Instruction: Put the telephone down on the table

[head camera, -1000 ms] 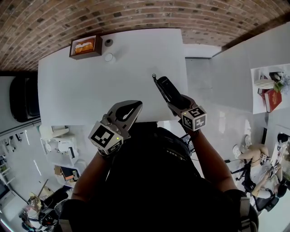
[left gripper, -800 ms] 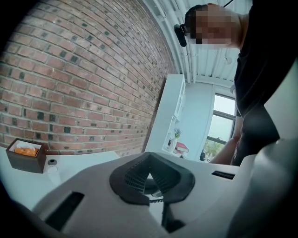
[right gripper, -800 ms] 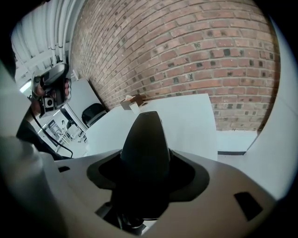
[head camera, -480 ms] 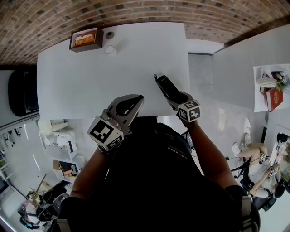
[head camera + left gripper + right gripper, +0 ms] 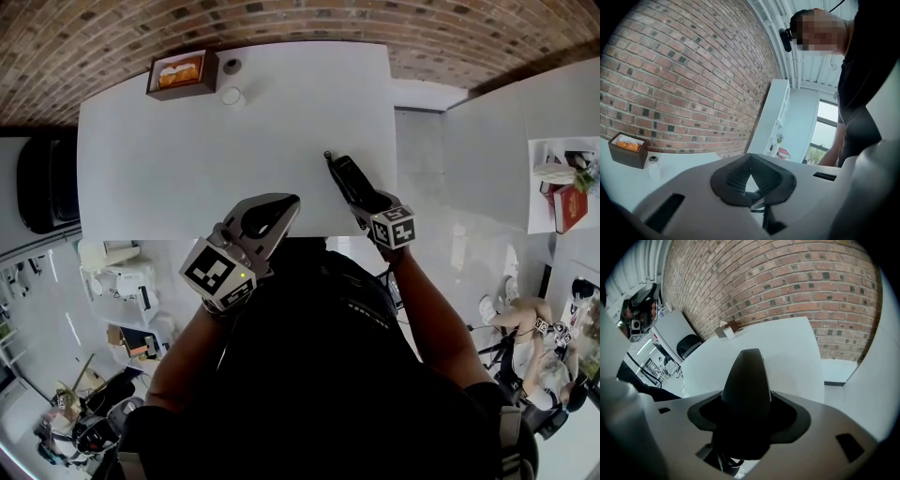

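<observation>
A black telephone handset (image 5: 349,178) points away from me over the right near part of the white table (image 5: 187,141). My right gripper (image 5: 364,201) is shut on its near end. In the right gripper view the handset (image 5: 746,380) rises between the jaws, above the tabletop (image 5: 787,357). A bit of coiled cord (image 5: 325,157) shows at its far tip. My left gripper (image 5: 272,216) hovers at the table's near edge, left of the handset, shut with nothing in it. Through its jaws (image 5: 750,180) a piece of the cord shows.
A brown tissue box (image 5: 181,73) stands at the table's far left, with a small white cup (image 5: 231,96) and a small dark round thing (image 5: 232,67) beside it. A black seat (image 5: 42,192) stands left of the table. A brick wall runs behind it.
My right gripper has carried the handset a little farther out over the table. The left gripper has hardly moved.
</observation>
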`<state>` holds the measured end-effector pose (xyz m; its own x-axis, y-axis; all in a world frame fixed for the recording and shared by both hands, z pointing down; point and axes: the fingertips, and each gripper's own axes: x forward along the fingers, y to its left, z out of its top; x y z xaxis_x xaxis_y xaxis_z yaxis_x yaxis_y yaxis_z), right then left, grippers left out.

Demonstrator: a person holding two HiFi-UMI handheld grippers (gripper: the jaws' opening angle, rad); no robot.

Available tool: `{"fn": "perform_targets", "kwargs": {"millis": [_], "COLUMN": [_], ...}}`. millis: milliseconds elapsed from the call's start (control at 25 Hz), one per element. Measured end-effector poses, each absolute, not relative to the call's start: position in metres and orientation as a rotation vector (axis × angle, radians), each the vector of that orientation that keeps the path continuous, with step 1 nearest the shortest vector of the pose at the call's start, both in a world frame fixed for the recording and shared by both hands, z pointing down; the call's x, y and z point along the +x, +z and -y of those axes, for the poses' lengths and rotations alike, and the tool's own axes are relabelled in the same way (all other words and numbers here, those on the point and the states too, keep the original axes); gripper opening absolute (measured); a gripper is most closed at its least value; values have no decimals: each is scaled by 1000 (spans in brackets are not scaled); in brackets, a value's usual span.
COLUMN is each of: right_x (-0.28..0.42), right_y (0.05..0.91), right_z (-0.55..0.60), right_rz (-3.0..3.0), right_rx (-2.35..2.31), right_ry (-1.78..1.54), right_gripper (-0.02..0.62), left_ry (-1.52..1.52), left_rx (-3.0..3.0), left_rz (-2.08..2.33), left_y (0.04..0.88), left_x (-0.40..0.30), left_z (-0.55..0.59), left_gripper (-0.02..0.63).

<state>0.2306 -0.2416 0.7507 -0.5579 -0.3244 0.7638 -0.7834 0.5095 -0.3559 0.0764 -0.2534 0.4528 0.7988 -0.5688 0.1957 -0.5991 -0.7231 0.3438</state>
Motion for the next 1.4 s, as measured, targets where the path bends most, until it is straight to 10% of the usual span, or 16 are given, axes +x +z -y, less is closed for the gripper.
{"fn": "perform_targets", "kwargs": {"millis": [1400], "right_x": [230], "right_y": [777], "right_z": [225], "right_rz": [2050], "right_rx": [812], "right_ry": [819], "right_gripper": [278], "left_ry": [94], "left_rx": [2610], "left_rz": [855], "left_y": [453], "left_x": [82], "left_z": [245], "left_gripper": [8]}}
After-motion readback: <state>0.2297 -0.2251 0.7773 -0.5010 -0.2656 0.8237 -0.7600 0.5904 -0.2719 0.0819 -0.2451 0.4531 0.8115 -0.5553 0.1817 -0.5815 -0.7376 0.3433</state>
